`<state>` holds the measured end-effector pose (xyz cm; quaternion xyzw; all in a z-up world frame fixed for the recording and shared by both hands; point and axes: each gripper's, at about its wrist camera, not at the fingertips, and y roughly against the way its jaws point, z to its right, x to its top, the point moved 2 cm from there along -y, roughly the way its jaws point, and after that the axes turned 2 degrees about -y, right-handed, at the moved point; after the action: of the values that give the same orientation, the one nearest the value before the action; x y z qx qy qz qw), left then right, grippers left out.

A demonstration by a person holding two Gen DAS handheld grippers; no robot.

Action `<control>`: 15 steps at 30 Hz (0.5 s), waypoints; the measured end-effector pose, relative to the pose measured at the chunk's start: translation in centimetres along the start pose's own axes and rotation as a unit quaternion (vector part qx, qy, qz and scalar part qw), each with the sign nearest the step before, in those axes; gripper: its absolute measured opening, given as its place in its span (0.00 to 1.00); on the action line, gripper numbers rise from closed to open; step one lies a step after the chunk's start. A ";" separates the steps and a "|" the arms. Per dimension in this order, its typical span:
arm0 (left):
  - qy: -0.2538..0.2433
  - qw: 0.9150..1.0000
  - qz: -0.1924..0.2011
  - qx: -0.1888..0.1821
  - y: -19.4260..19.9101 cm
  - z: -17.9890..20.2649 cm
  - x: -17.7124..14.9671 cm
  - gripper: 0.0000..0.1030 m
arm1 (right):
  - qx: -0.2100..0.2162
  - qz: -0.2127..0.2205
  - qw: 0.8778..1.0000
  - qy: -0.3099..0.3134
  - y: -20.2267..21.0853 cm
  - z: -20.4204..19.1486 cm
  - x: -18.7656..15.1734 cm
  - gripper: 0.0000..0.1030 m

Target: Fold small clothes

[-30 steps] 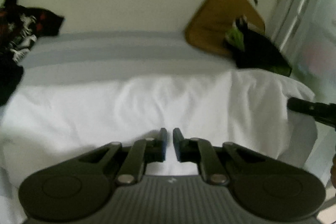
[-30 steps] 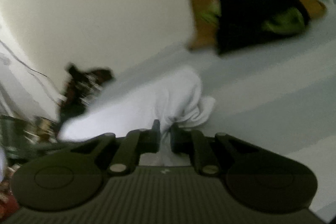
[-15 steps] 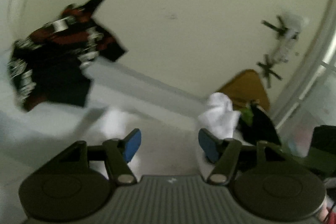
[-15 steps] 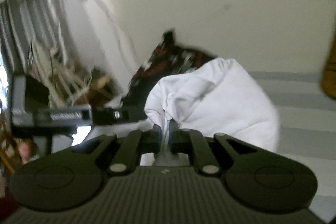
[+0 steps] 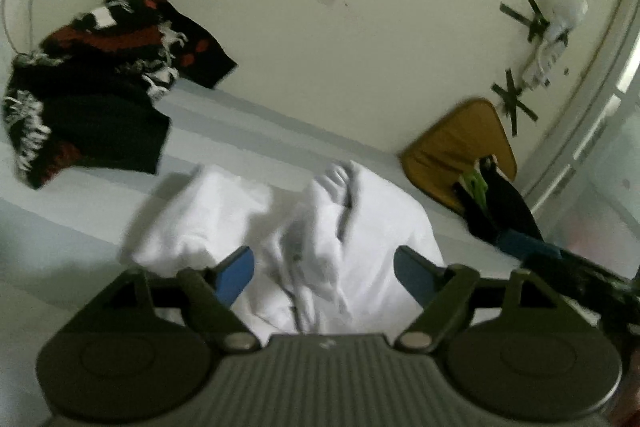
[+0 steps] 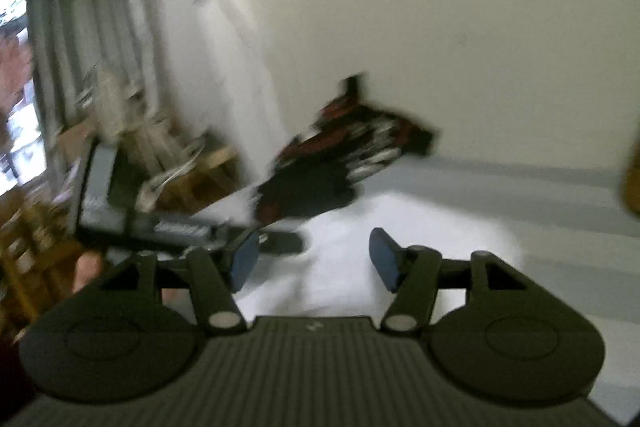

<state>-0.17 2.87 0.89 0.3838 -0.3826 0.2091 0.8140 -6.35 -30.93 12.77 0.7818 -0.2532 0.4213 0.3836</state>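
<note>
The white garment [image 5: 344, 227] looks light and limp (crumpled now); take an edge at 10 o'clock. Left gripper [image 5: 324, 269] and right gripper [image 6: 314, 259] jaws are opening, pressing nothing.

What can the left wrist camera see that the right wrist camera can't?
Only the left wrist view shows the black-and-green garment by the mustard cushion, and black tape crosses on the wall. Only the right wrist view shows the cluttered wooden shelving. Both show the crumpled white garment, the black, red and white patterned garment, and opening blue-padded jaws.
</note>
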 end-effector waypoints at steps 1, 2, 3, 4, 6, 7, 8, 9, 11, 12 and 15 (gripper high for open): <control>-0.003 1.000 -0.004 0.000 -0.3 0.3 -0.2 0.77 | -0.017 0.005 1.000 -0.008 0.8 0.9 -0.1 0.62; -0.007 1.000 -0.007 0.001 -0.5 0.6 -0.4 0.77 | -0.034 0.008 0.999 -0.025 1.3 2.0 -0.4 0.61; -0.011 1.000 -0.010 0.002 -0.7 0.9 -0.6 0.75 | -0.046 0.007 0.998 -0.043 1.5 3.0 -0.7 0.60; -0.016 1.000 -0.013 0.004 -0.9 1.2 -0.8 0.72 | -0.056 0.004 0.997 -0.062 1.2 3.9 -1.1 0.59; -0.028 0.999 -0.022 0.009 -1.4 1.8 -1.4 0.63 | -0.066 -0.001 0.994 -0.087 0.9 5.2 -1.8 0.51; -0.034 0.999 -0.027 0.013 -1.6 2.0 -1.6 0.54 | -0.071 -0.007 0.993 -0.095 0.4 5.8 -2.3 0.49; -0.043 0.998 -0.032 0.021 -1.9 2.3 -2.0 0.43 | -0.076 -0.013 0.992 -0.099 0.1 6.2 -2.8 0.49; -0.056 0.997 -0.039 0.034 -2.4 2.6 -2.4 0.38 | -0.084 -0.027 0.991 -0.100 -0.6 6.6 -3.3 0.49; -0.078 0.993 -0.054 0.063 -3.3 2.7 -3.0 0.28 | -0.112 -0.082 0.985 -0.101 -2.7 7.3 -4.9 0.49; -0.079 0.993 -0.055 0.063 -3.3 2.5 -3.1 0.28 | -0.119 -0.092 0.983 -0.106 -3.3 7.7 -5.5 0.50; -0.055 0.996 -0.054 0.041 -2.2 1.7 -2.2 0.31 | -0.111 -0.082 0.985 -0.105 -2.6 7.4 -4.7 0.49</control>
<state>-0.91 0.05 -1.16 0.4477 -0.3971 0.1591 0.7852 -3.47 -35.06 5.11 0.7925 -0.2721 0.2730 0.4726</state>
